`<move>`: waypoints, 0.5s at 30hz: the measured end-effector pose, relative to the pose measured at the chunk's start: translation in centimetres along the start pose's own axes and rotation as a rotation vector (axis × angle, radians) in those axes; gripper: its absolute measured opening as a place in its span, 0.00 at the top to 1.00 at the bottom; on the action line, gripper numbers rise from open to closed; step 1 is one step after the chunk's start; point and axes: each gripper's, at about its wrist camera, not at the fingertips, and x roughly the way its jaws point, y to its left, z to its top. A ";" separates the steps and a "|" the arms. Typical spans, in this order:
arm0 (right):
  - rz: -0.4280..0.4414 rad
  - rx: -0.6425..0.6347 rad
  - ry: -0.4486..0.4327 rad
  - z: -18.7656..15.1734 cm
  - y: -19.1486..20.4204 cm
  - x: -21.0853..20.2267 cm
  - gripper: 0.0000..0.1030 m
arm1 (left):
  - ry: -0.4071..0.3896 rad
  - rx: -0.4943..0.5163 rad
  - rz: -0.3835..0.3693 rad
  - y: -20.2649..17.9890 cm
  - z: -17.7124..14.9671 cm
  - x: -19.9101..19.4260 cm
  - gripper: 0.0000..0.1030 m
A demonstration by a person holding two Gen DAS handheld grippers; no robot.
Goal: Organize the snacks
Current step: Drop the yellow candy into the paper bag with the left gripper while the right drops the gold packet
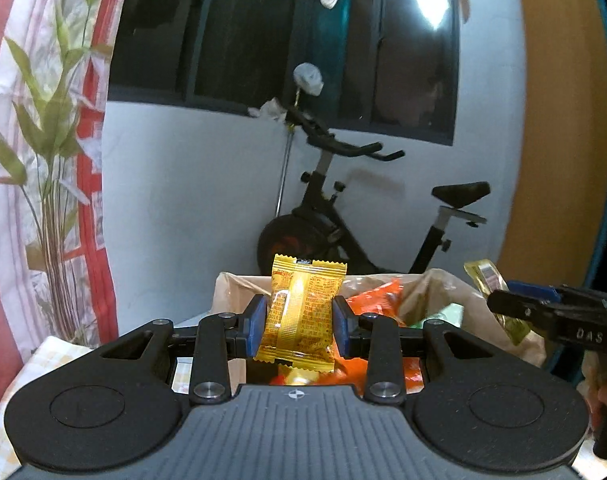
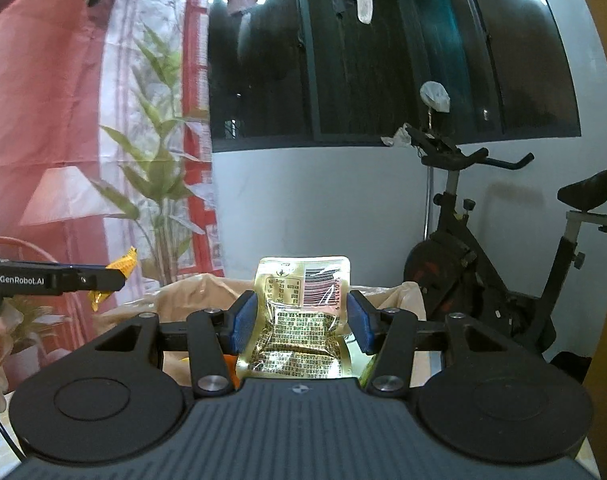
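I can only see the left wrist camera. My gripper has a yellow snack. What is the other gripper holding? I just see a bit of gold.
Observer: The right gripper holds a gold pouch with a barcode on it.
Operator: Is it squeezed tight?
Observer: Its blue fingers press both side edges of the pouch.
Operator: What's under it?
Observer: A bag lined with tan plastic, right behind the pouch.
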 end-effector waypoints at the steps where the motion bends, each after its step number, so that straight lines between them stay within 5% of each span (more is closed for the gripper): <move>1: -0.005 0.003 0.011 0.1 -0.2 0.8 0.50 | 0.007 -0.003 0.004 0.3 0.0 0.5 0.64; 9: -0.059 0.016 0.099 -1.2 -1.3 3.8 0.47 | 0.109 0.041 0.017 0.0 -1.3 3.5 0.60; 11: -0.066 0.027 0.123 -1.6 -1.5 4.0 0.45 | 0.132 0.025 0.000 0.5 -1.5 3.6 0.36; 15: -0.085 0.034 0.138 -1.5 -1.6 3.4 0.41 | 0.137 0.001 -0.009 1.5 -1.5 3.2 0.24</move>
